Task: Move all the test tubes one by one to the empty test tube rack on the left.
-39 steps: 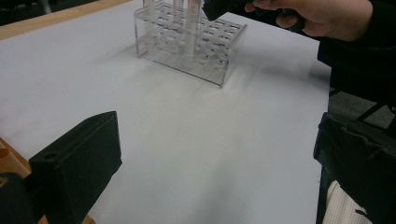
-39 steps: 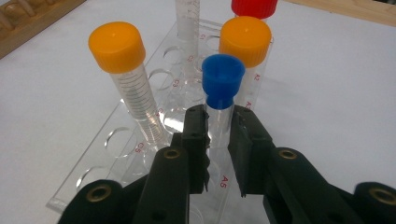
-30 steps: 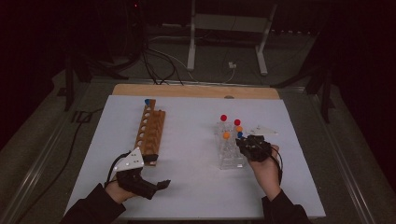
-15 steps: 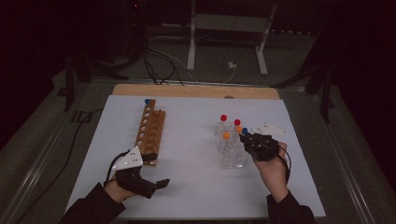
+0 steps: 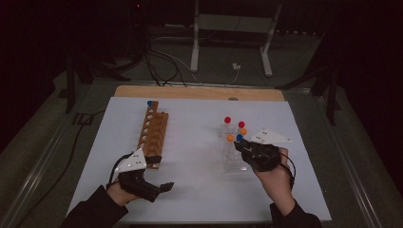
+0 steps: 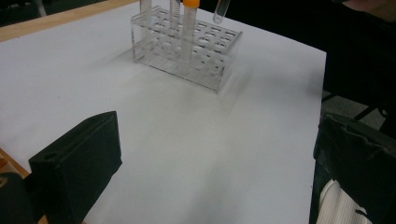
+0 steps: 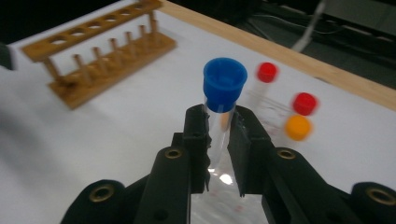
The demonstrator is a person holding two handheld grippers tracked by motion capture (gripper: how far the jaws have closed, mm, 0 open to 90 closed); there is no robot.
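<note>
My right gripper [image 7: 217,140] is shut on a clear test tube with a blue cap [image 7: 224,88], held just below the cap. In the high view that gripper [image 5: 242,145] holds the blue-capped tube [image 5: 239,137] over the clear plastic rack [image 5: 232,161]. In the rack stand two red-capped tubes [image 5: 227,120] and two orange-capped ones [image 5: 230,137]. My left gripper [image 5: 166,186] rests open on the white sheet near the front, by the near end of the wooden rack [image 5: 153,133]. Its jaws stand wide apart with nothing between them. The left gripper view shows the clear rack [image 6: 187,51] ahead.
A blue-capped tube [image 5: 150,103] stands in the far end of the wooden rack. A wooden board edge [image 5: 199,92] runs along the back of the white sheet. Cables and a metal stand [image 5: 228,28] lie on the floor beyond.
The right hand has turned and shifted slightly with the blue-capped tube, so its grey plate now faces up. The left gripper has stayed in place.
</note>
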